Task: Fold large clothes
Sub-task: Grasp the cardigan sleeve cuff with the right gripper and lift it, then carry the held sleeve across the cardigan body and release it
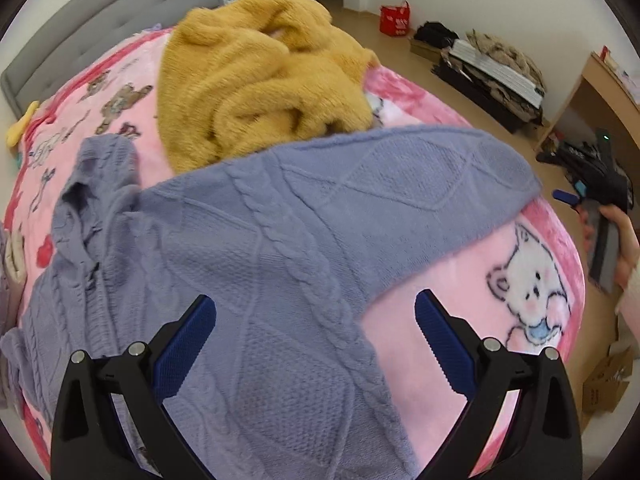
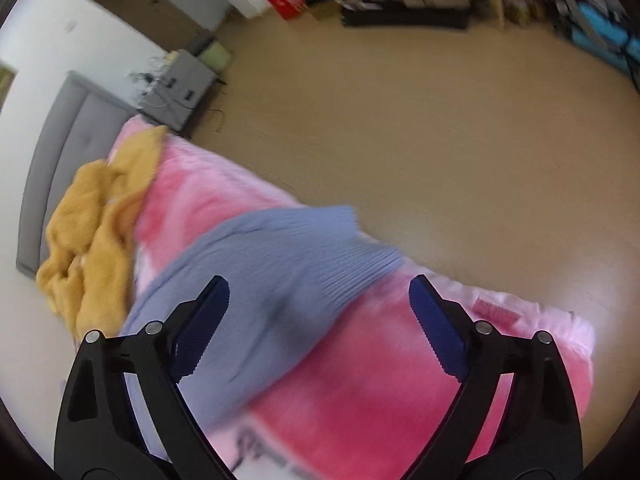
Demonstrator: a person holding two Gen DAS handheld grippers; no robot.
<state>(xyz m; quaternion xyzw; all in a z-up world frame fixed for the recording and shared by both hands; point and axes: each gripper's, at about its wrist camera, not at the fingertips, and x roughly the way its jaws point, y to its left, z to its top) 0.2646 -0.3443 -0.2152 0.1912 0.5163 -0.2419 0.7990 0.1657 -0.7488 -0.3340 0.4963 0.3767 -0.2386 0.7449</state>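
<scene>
Left wrist – both grippers [image 1: 316,344] [image 2: 320,328] spread wide, empty, over purple knit sweater [image 1: 280,220] – no legible writing.

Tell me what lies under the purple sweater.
The purple sweater is spread on the pink cartoon-print blanket, which shows around it. Its far edge overlaps the mustard fleece garment. Anything else beneath the knit is hidden.

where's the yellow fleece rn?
Left wrist view: yellow fleece lies bunched on the pink blanket near the grey headboard, just beyond the purple sweater.
</scene>
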